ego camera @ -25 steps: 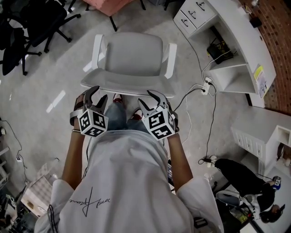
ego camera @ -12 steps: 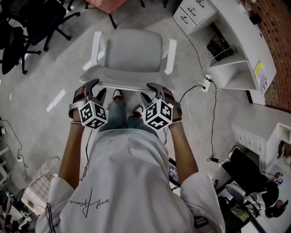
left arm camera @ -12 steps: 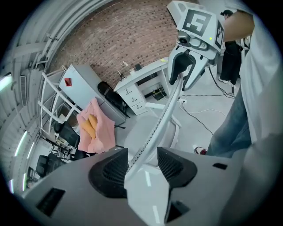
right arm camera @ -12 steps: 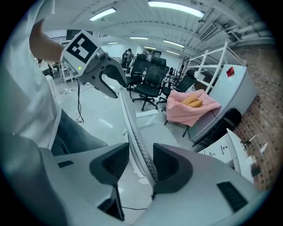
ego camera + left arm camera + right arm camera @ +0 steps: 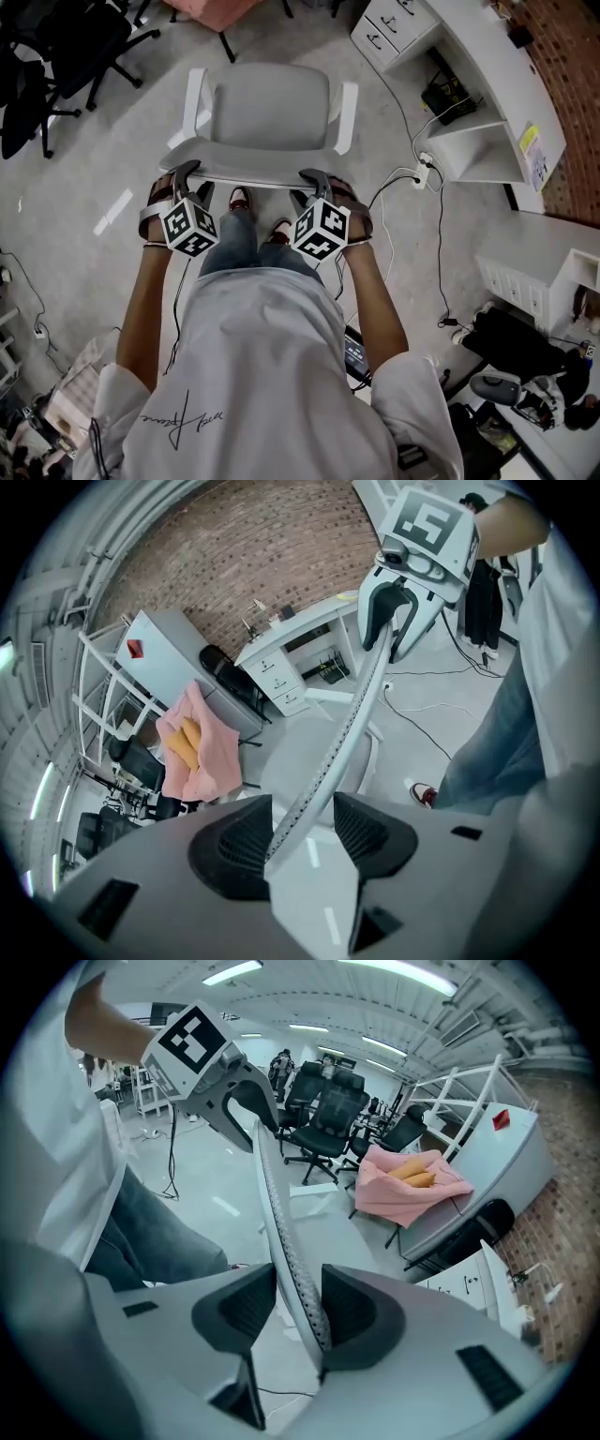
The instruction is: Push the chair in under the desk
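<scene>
Both bare forearms reach forward and down from a white T-shirt, roughly parallel, hands wrapped round the handles, marker cubes facing up.

Left gripper: fingers wide apart. The thin top rim of the backrest runs between them, with a gap at the outer pad.

Right gripper: fingers closing. The same rim lies between them, against one pad, with a gap at the other.

Pads are dark grey and ribbed. The rim is a thin, curved white strip with a dotted, perforated face.

The chair stands on the grey floor directly beyond the fingertips, with a smooth pale grey seat and white armrests. It is well apart from the white surface with drawers, which lies beyond and outward of the right fingers.
</scene>
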A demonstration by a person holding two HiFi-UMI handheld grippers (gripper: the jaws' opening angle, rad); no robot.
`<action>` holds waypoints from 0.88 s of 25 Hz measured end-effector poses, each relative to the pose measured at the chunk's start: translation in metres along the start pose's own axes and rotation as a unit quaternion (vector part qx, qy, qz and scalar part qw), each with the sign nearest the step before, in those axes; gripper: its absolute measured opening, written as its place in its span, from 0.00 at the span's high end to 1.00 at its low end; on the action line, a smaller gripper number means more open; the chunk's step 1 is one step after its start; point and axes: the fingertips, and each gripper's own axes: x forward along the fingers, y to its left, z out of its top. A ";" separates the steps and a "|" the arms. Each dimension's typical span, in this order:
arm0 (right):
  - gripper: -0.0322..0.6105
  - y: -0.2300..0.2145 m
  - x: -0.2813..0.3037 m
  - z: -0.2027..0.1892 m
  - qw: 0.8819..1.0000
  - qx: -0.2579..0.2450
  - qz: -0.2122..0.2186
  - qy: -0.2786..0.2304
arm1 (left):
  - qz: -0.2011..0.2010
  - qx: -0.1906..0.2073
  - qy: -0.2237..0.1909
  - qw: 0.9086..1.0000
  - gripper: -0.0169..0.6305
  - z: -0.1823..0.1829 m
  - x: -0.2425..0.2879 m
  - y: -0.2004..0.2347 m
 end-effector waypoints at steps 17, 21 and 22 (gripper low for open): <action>0.70 0.002 0.002 -0.001 1.000 -0.017 -0.012 -0.004 | -0.019 0.020 -0.002 1.000 0.68 -0.001 0.009 -0.001; 0.70 -0.001 0.003 -0.002 1.000 -0.013 -0.011 0.000 | -0.023 0.016 -0.004 1.000 0.67 0.001 0.012 0.001; 0.70 -0.002 0.003 -0.002 1.000 -0.012 -0.010 0.000 | -0.022 0.015 -0.006 1.000 0.67 0.002 0.013 0.002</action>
